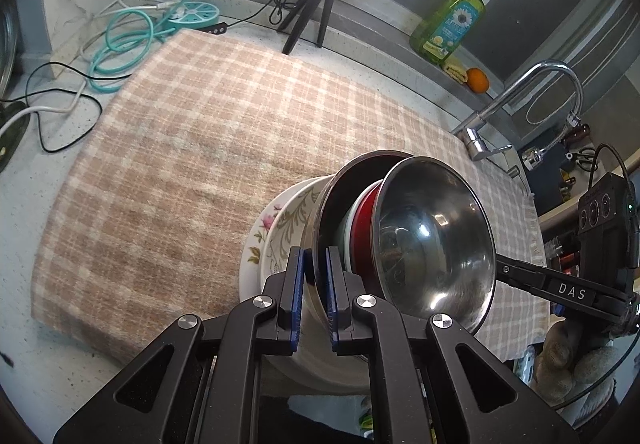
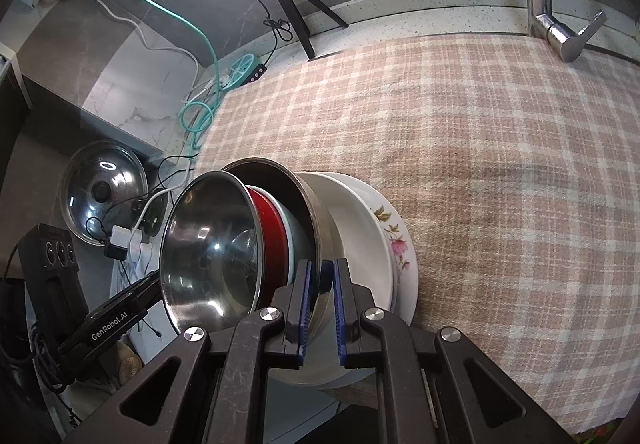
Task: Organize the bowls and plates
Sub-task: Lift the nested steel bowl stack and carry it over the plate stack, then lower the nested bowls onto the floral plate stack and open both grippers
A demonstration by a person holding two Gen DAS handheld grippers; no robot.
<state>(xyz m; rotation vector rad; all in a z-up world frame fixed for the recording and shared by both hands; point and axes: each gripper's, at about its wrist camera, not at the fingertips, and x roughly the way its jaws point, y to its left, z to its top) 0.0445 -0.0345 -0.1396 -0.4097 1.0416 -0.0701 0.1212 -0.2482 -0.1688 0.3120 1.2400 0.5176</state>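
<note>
A stack of dishes stands at the near edge of the checked cloth (image 1: 192,132). At its base are a floral plate (image 1: 264,228) and white plates (image 2: 360,228). On them sits a wide steel dish (image 1: 360,168). Nested in that dish are a pale bowl, a red bowl (image 1: 364,220) and a shiny steel bowl (image 1: 436,244) on top. My left gripper (image 1: 316,264) is shut on the wide steel dish's rim, one pad inside and one outside. On the opposite side my right gripper (image 2: 322,276) is shut on the same rim. Each gripper shows at the other view's edge.
A tripod (image 1: 316,4) under a ring light stands at the back. A green soap bottle (image 1: 452,20), an orange (image 1: 478,80) and a faucet (image 1: 532,96) line the back right. Cables (image 1: 120,40) lie at the left, with a pot lid (image 2: 104,196) beyond.
</note>
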